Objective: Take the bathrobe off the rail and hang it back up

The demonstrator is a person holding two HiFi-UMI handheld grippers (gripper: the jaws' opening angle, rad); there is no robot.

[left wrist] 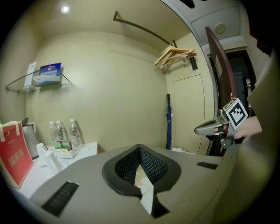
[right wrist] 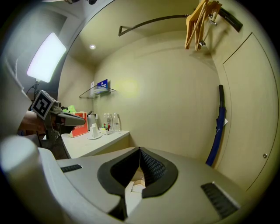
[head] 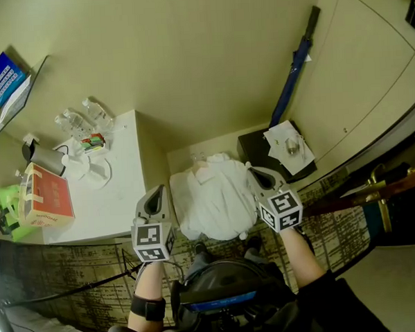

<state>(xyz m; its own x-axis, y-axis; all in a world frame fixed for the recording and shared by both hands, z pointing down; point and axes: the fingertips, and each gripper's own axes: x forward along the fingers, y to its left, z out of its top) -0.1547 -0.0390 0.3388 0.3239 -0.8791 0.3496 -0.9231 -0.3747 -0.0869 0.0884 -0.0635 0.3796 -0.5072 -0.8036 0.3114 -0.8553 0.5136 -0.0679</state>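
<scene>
Starting at the left, a white bench (head: 116, 208) carries clear plastic water bottles (head: 80, 120), white cups and a red cardboard carton (head: 46, 194). Just beside its right edge hangs the left hand-held gripper (head: 157, 192). Its own view shows the jaws together at their tips with nothing pinched there. A pale sliver sits low in the gap, and I cannot tell what it is.

Next comes the white towelling bathrobe (head: 212, 196), off the rail and heaped low between the bench and a black box (head: 251, 147). Whatever supports it is hidden under the cloth. The right hand-held gripper (head: 252, 169) has its tip at the heap's upper right edge. Its jaws are likewise closed on nothing at the tips. A folded blue umbrella (head: 292, 67) leans in the corner beyond.

High on the wall, the dark metal rail (right wrist: 153, 19) holds only bare wooden hangers (right wrist: 199, 22), so the rehanging is not yet done.

The robe looks heavy and slack. Pinching a loose fold rather than the collar would probably let it unroll and trail on the floor, or slide out of the jaws on the way up. A swinging sleeve could sweep the bottles and cups off the bench. A careless knock could also set the hangers swaying or unhook them before the collar is seated.
</scene>
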